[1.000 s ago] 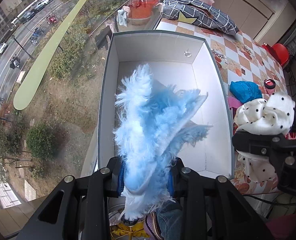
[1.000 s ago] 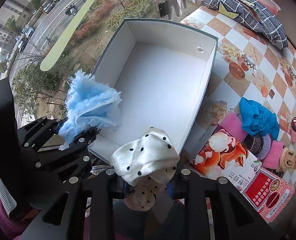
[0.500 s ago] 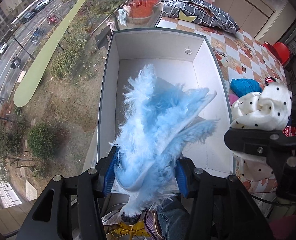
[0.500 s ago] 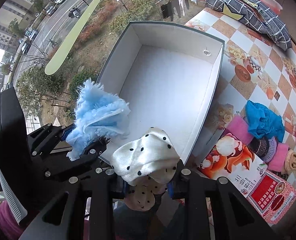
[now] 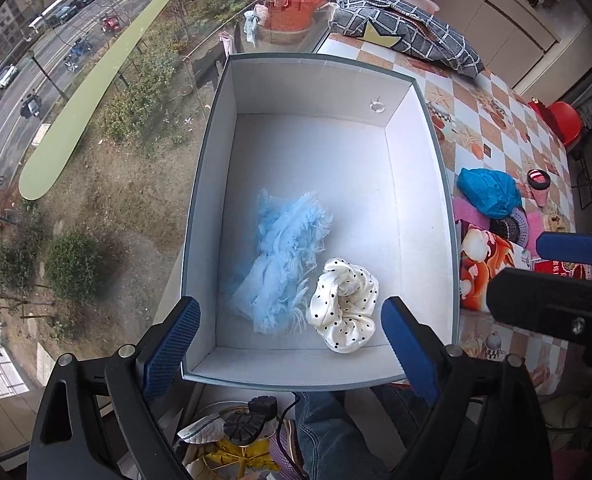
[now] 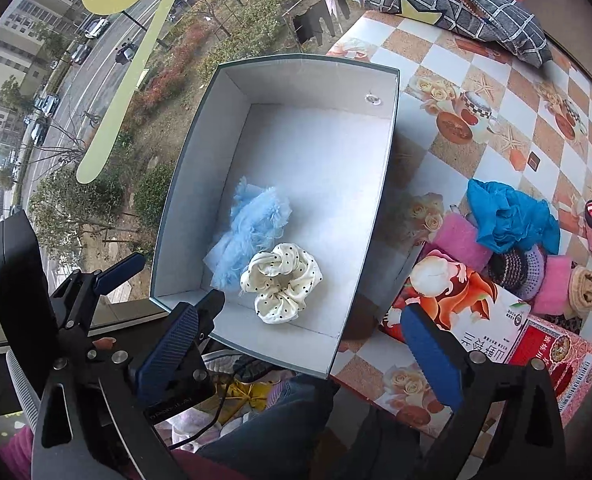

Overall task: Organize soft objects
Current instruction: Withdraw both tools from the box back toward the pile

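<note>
Left wrist view is looking down into a big white box [image 5: 412, 184], and the near bottom corners of the picture are being covered by the black arms of the left gripper [image 5: 290, 334]. Past the right edge of the box, the pile of soft things is partly being hidden by the right gripper [image 5: 568, 248], which is poking in from the right side. The person's jeans [image 5: 328, 432] are being cut off at the bottom edge.

Inside the box, the fluffy blue cloth [image 5: 284, 260] is lying in the lower middle, and the white dotted scrunchie [image 5: 344, 304] is lying just beside it on the right, touching it. The upper half of the box floor is sitting bare, with lots of room. The box is filling the left end of the checkered surface [image 6: 496, 92], right next to the window.

In the right wrist view, a blue cloth [image 6: 508, 216], pink pieces [image 6: 460, 240] and a knitted thing are bunching together at the right, on and beside a picture box [image 6: 464, 292]; the small ones are hard to make out.

Both sets of jaws are opening wide. Nothing is sitting between the blue pads [image 6: 432, 356], and they are touching nothing.
</note>
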Demonstrator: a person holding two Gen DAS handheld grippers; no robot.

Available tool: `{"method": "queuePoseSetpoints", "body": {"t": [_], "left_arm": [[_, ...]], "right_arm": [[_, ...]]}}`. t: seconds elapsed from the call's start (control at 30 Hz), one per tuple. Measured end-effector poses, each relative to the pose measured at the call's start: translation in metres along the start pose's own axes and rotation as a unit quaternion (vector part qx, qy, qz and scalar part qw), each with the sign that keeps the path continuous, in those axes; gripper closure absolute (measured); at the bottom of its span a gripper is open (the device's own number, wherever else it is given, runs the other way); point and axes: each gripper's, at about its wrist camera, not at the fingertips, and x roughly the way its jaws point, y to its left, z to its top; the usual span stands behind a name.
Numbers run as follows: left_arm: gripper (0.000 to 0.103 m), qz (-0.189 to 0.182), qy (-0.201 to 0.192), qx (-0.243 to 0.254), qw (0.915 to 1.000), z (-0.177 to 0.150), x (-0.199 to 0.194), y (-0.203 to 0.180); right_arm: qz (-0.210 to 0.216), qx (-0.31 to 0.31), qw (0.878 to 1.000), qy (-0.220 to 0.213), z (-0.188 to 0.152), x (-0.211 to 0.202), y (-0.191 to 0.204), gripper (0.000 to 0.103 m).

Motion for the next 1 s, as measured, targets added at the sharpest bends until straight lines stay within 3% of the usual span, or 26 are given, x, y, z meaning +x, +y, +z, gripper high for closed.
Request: {"method": "queuePoseSetpoints", "body": {"t": [0.27,0.67,1.0], "left_arm": [[0.009,-0.055,-0.029,-0.001,0.9981,0.009,-0.018,-0.011],[0.009,-0.054,-0.031,0.105,0.9925,0.035,-0.028,-0.079],[0.009,-0.071,-0.002,0.174,0.9822,0.054,-0.020,-0.155]], "right_arm": [[0.014,0.035,0.999,-0.010,-0.010,-0.008,-0.021,0.001],[0.021,0.126,0.990,-0.050,-0.026,-0.046,-0.082,0.001],[0.017,0.223,0.970,-0.096,-0.058,-0.100,-0.164,0.001]]}}
